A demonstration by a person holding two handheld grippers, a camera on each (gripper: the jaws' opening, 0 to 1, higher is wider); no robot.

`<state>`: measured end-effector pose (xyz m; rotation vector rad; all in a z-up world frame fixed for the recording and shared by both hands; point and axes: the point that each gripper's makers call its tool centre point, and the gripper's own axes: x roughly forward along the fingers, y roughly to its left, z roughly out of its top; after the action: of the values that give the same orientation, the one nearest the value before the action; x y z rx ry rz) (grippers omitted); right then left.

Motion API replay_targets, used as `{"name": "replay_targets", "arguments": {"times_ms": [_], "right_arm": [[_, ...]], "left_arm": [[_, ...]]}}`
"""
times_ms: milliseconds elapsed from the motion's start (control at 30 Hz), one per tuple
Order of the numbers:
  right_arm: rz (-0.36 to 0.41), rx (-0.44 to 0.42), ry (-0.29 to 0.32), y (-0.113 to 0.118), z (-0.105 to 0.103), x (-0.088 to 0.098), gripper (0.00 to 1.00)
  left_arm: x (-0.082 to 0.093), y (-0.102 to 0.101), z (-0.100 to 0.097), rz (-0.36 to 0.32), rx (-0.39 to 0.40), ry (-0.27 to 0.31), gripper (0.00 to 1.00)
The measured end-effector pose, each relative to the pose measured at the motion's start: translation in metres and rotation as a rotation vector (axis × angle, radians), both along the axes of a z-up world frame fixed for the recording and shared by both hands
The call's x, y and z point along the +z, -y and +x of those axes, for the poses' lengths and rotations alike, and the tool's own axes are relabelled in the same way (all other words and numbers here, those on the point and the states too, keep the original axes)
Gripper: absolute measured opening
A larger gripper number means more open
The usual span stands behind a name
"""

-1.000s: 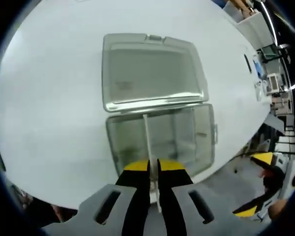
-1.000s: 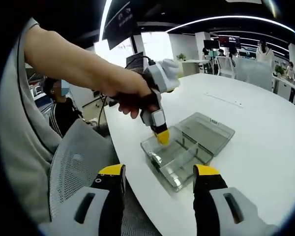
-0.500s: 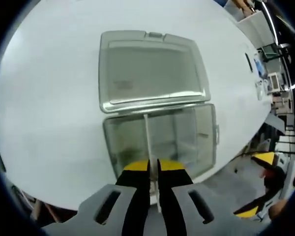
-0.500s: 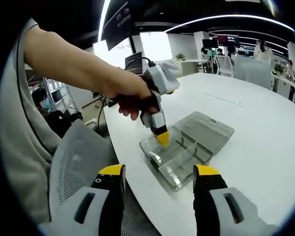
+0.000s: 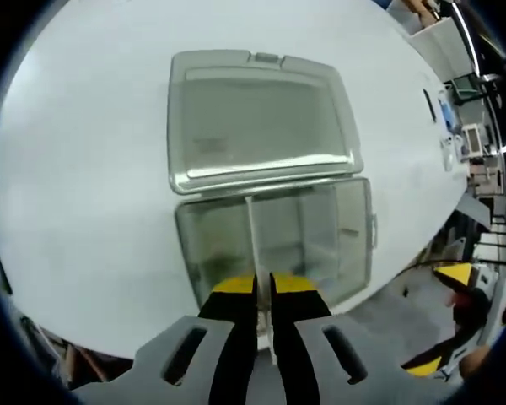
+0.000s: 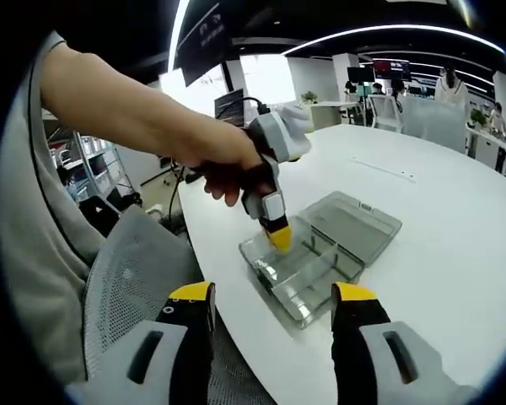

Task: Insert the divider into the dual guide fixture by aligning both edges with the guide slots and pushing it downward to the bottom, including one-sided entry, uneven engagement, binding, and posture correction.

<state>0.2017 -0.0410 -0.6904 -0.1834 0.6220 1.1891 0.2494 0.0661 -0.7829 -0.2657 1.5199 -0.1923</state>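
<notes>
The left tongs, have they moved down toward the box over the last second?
Yes, slightly: in the right gripper view the left tongs sit a little lower against the clear box, still clamping the divider.

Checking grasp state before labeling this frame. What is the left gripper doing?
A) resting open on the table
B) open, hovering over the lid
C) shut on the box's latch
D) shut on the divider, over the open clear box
D: the left gripper has its yellow-tipped jaws closed on the thin divider, which stands edge-on inside the clear box, whose lid lies open flat on the white table.
</notes>
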Motion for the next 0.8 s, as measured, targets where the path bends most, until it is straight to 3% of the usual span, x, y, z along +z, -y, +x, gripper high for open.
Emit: {"name": "replay_targets", "arguments": {"times_ms": [800], "right_arm": [[0.001,-0.005,-0.006,0.0037,0.0009,0.0,0.52]], "left_arm": [[-0.0027,0.0023,0.001,0.039,-0.032,-0.003,0.02]]}}
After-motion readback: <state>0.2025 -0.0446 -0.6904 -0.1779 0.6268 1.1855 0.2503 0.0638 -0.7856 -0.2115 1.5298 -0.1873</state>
